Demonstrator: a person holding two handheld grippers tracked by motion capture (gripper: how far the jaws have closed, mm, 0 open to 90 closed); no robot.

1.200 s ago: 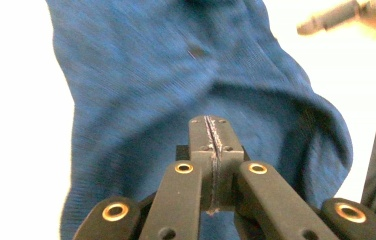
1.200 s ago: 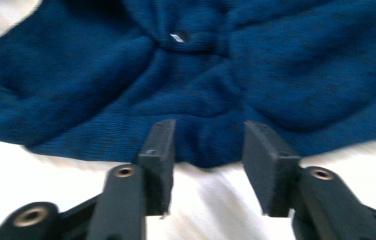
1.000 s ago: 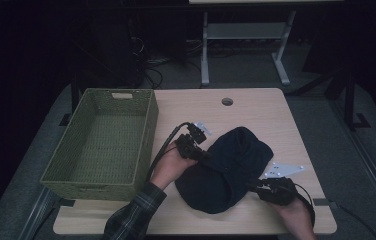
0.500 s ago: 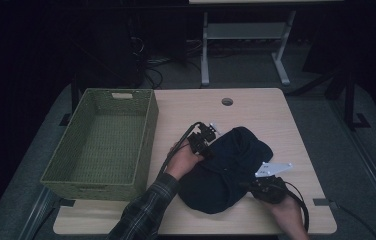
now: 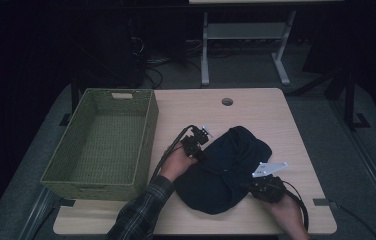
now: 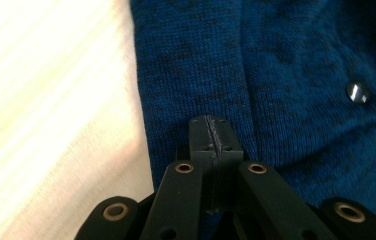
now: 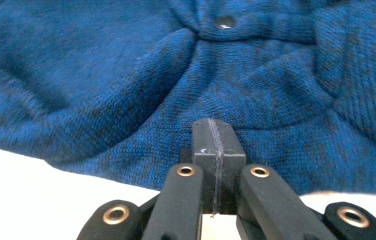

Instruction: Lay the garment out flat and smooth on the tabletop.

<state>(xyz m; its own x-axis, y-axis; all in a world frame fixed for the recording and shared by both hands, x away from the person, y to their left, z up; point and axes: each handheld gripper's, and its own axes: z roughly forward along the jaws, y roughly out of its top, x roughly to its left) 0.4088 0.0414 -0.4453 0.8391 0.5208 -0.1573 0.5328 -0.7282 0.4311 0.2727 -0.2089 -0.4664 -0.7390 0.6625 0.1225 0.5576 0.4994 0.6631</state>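
A dark blue knitted garment (image 5: 224, 170), a buttoned one by the small round button (image 6: 357, 92) on it, lies bunched in a rounded heap on the near right part of the desk (image 5: 256, 110), well apart from nothing but the two tools working it. The green woven basket (image 5: 101, 142) stands at the desk's left side with nothing inside, just beside the garment's side of the desk but not touching it. The left gripper (image 5: 196, 145) sits at the heap's left edge, and in the left gripper view its jaws are pressed fully together with their tips over the knit next to the bare wood; no fabric can be seen caught between them. The right gripper (image 5: 265, 184) is at the heap's near right edge, and in the right gripper view its jaws have just been closing and now meet flat as well, tips at the hem, again with no cloth visibly pinched. Judging from this, the work looks like folding or gathering the garment and then putting it away in the basket. If so, it is somewhere in the middle: the knit is already drawn into a compact bundle rather than spread out, but it is loose and uneven, not a neat fold, and nothing has gone into the basket. What is left seems to be tidying the bundle, getting a real hold on it, and carrying it across to the left.
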